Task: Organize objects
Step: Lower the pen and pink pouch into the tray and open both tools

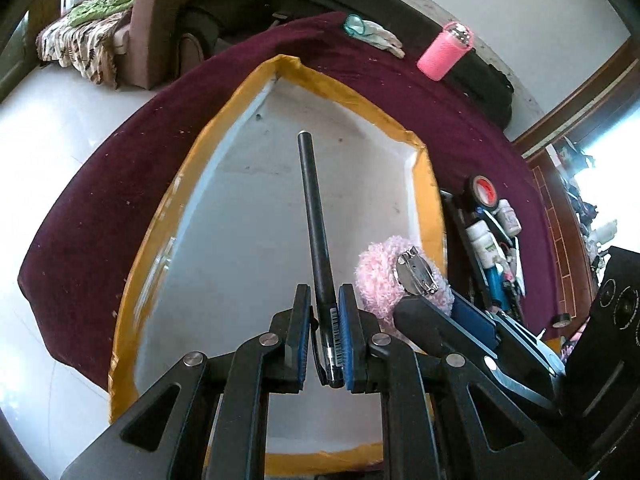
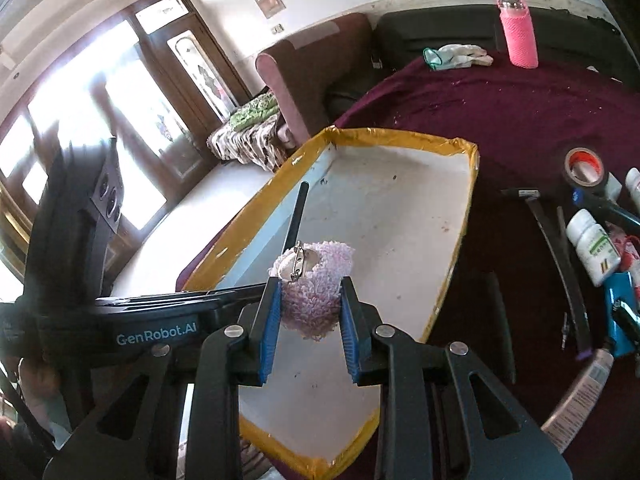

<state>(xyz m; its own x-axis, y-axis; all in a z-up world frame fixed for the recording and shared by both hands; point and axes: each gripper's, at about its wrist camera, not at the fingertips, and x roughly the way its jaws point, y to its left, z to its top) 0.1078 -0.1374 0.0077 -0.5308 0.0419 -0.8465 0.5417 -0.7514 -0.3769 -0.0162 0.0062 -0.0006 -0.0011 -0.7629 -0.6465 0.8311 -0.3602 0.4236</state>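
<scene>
L gripper [image 1: 324,312] was clamped on a black pen [image 1: 314,216], its barrel pointing to 12 o'clock over the white tray w/ yellow-taped rim [image 1: 352,94]. R gripper [image 2: 308,308] was clamped on a fluffy pink brooch [image 2: 316,288], metal pin-back up, held over the same tray at abt 3 o'clock of the pen, just beside it. On the maroon cloth [image 1: 100,200] at the tray's 3 o'clock lay clutter: a tape roll [image 2: 585,166], white pill bottles [image 2: 594,250], a blue case [image 2: 620,308]; a pink bottle [image 2: 517,32] and gloves [image 2: 460,55] sat at 12–1 o'clock, well apart.
</scene>
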